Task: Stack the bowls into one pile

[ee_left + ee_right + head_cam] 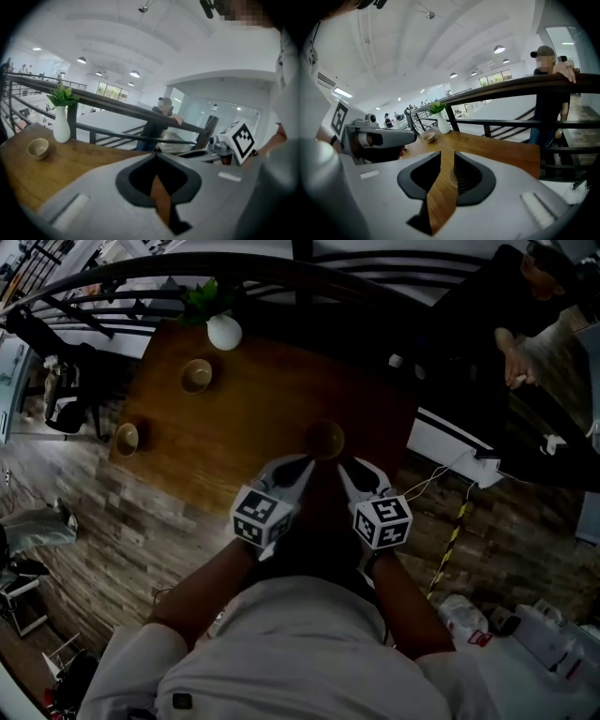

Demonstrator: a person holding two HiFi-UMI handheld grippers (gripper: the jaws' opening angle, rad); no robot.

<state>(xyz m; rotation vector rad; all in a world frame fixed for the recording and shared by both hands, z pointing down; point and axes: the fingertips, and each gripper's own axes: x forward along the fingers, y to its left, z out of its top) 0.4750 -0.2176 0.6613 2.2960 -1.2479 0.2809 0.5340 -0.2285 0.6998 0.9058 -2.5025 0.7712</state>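
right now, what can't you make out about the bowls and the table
nearest bowl: interior unreadable in the dim head view; left gripper view, blocked by the left hand-held gripper
left-edge bowl: tiny in the head view, in neither gripper view
table's near edge: head view, partly under it and the right hand-held gripper

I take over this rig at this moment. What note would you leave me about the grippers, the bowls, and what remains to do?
Left gripper: jaws together, empty.
Right gripper: jaws apart, nothing held.
Three bowls sit apart on the table: the near bowl just ahead of both grippers, the far bowl by the vase, and the left-edge bowl.
Done: nothing stacked yet.
Left: gather all three into one pile.
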